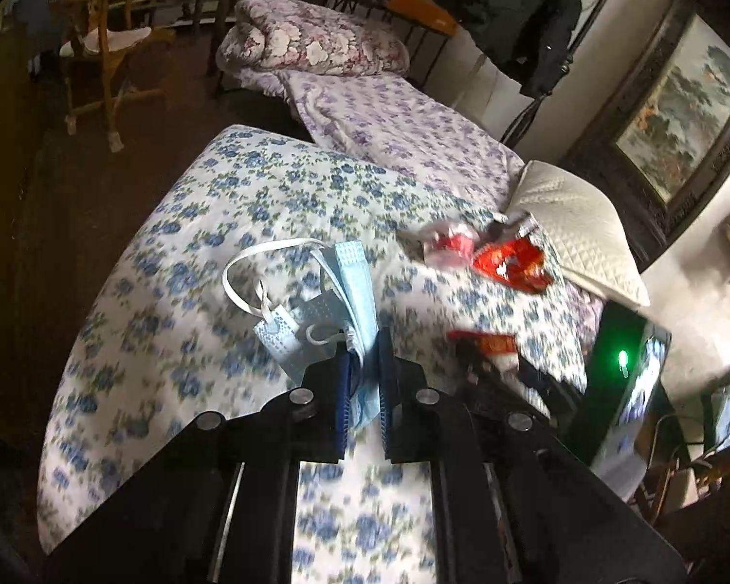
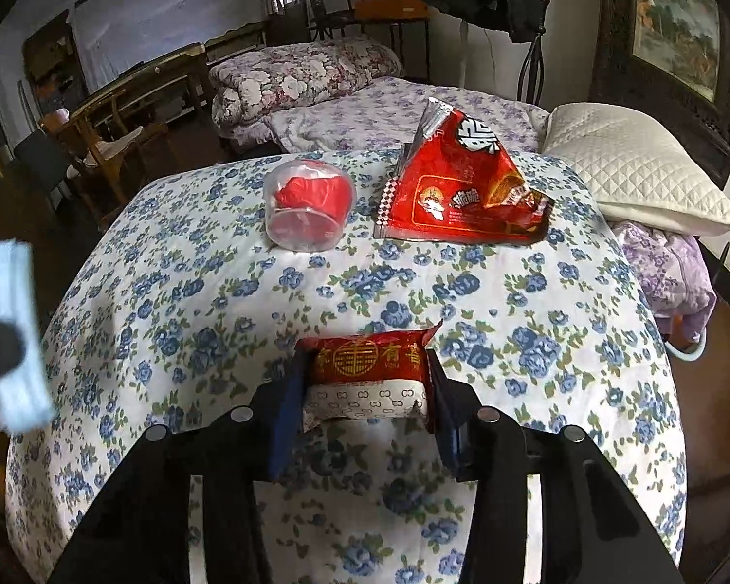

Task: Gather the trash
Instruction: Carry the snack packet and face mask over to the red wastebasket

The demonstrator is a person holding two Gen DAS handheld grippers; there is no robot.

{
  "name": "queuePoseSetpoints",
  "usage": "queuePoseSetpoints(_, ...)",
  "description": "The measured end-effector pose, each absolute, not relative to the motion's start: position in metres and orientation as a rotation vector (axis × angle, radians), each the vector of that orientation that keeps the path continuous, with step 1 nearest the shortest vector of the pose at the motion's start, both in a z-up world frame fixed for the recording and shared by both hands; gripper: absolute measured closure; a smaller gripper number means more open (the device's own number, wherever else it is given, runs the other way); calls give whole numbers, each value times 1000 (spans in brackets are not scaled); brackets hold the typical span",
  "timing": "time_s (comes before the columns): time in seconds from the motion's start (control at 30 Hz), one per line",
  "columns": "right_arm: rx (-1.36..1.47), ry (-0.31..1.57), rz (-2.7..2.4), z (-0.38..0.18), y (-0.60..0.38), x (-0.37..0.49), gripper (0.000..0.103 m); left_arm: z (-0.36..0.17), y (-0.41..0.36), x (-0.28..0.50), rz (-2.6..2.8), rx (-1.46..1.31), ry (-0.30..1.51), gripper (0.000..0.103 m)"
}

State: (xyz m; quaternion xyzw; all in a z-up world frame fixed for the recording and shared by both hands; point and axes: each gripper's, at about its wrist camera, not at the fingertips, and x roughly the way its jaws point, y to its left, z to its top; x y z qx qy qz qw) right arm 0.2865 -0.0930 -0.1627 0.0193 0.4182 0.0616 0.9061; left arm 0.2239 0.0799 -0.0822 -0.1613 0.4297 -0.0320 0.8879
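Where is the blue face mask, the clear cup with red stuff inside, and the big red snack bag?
blue face mask (image 1: pixel 353 287): left wrist view, on its pleated body.
clear cup (image 2: pixel 309 204): right wrist view, on its side wall.
big red snack bag (image 2: pixel 457 185): right wrist view, on its printed front.

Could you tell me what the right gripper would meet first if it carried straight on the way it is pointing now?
The right gripper already has the red tissue pack between its fingers. Beyond it, the line seems to meet bare blue-flowered quilt, well short of the plastic cup and snack bag; depth is uncertain.
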Motion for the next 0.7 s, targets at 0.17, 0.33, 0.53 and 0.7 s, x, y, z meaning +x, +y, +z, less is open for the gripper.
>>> queuePoseSetpoints(0.17,69,865,134,-156,-114,247,58,-86,83,195,-84,-329,908,92)
queuePoseSetpoints(0.33,101,852,162,-139,-143,190,58,-84,79,169,-122,-325,906,92)
queuePoseSetpoints(0.53,117,812,170,-112,-168,137,57,-75,56,144,-176,-308,895,92)
queuePoseSetpoints(0.7,129,771,147,-96,-187,113,57,-71,27,138,-230,-289,907,92)
